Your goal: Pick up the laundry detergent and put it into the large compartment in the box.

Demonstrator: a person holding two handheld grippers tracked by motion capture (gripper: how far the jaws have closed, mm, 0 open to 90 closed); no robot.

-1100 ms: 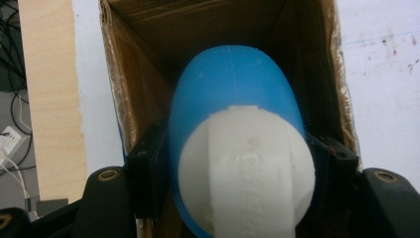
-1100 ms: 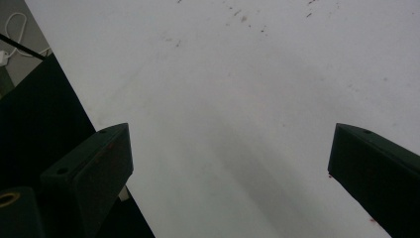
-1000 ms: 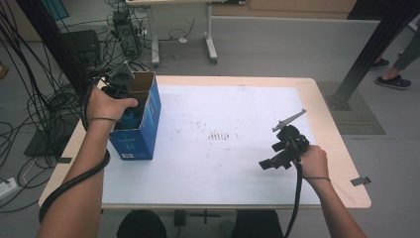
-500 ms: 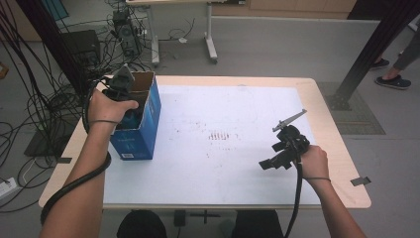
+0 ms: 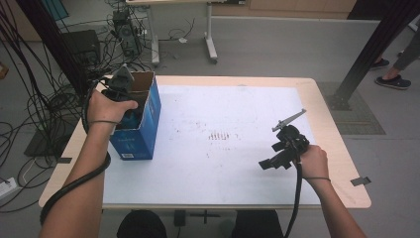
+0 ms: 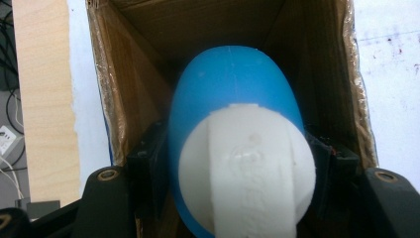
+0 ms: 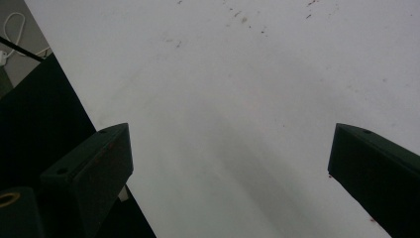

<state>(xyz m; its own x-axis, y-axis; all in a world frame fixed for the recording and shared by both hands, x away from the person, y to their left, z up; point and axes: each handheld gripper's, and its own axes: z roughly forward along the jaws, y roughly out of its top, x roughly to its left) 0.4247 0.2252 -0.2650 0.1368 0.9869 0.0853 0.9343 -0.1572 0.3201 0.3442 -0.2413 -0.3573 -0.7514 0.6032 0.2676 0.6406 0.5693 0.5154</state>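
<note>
A blue rounded object with a white end [image 6: 233, 99] sits between the black jaws of my left gripper [image 6: 237, 156], which is shut on it. The object hangs inside an open cardboard box [image 6: 148, 59], brown within. In the high view the left gripper [image 5: 120, 85] points down into that box [image 5: 136, 136], blue on its outside, at the table's left edge. My right gripper [image 5: 271, 157] hovers low over the white sheet near the front right. Its jaws stand wide apart in the right gripper view [image 7: 230, 163], with bare sheet between them.
The white sheet [image 5: 223, 114] covers most of the wooden table [image 5: 337, 148] and carries small dark marks [image 5: 220, 135] at its middle. Cables and equipment lie on the floor at the left. A black post [image 5: 376, 44] stands at the back right.
</note>
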